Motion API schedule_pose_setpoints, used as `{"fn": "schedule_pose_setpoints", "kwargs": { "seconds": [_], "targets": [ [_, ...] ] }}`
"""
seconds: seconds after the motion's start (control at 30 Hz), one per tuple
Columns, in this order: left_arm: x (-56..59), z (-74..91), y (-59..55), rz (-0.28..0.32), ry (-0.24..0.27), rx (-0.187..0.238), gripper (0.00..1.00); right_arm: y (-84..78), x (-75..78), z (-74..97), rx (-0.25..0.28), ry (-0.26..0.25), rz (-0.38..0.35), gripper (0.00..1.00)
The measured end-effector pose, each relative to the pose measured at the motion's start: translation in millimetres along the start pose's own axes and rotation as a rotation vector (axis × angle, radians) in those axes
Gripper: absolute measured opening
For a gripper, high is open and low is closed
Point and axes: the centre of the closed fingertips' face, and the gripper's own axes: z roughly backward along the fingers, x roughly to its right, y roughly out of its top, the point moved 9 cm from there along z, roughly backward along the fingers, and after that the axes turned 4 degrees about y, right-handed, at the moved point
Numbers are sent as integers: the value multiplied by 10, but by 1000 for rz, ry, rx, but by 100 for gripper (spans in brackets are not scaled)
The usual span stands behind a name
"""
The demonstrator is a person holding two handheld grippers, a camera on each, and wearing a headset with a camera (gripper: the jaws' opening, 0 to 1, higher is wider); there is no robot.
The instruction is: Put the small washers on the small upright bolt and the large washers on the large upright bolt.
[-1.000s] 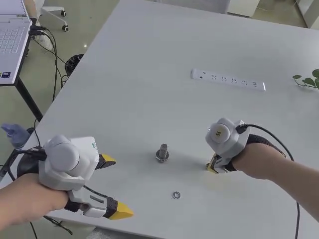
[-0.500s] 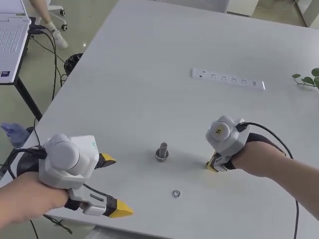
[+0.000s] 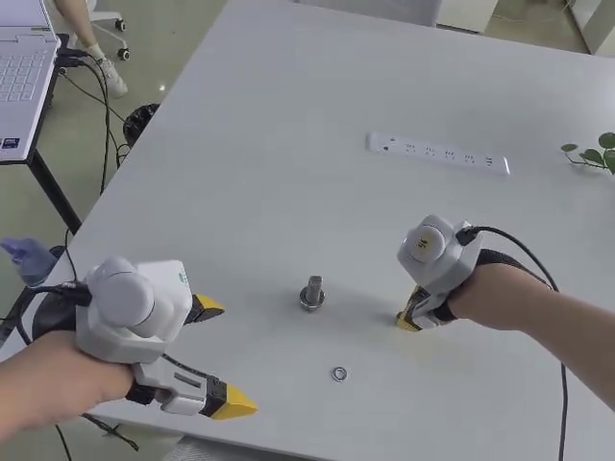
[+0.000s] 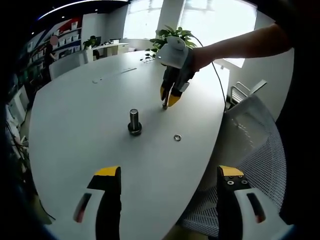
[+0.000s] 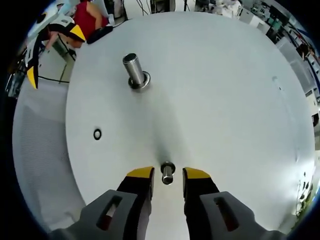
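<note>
I see a white desk (image 3: 288, 115) with a power strip (image 3: 437, 154) toward its far edge and a laptop (image 3: 19, 77) beyond its left edge. The large upright bolt (image 3: 312, 294) stands near the near edge, with a loose washer (image 3: 339, 374) nearer still. My right hand-held gripper (image 5: 168, 175), jaws parted, straddles the small upright bolt (image 5: 167, 173). My left hand-held gripper (image 4: 169, 171) hangs released at the near-left corner.

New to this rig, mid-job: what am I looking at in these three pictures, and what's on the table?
No robot: a person holds a two-jaw gripper in each hand. The rectangular picture is from a headset camera looking down; each round one is from a camera on a gripper. The left gripper hangs open and empty by the white table's near edge. The right gripper points down, jaws open either side of a small upright steel bolt. Also on the table: a large upright steel bolt, a small flat metal washer, a white power strip.
</note>
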Motion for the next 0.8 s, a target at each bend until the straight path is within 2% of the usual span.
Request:
{"fn": "schedule_pose_setpoints", "kwargs": {
  "seconds": [0.43, 0.8],
  "targets": [
    [40, 16, 5, -3, -1, 7, 78, 8, -7, 155, 15, 1, -6, 24],
    [52, 59, 9, -8, 1, 15, 78, 28, -80, 279, 22, -5, 7, 24]
  ]
}}
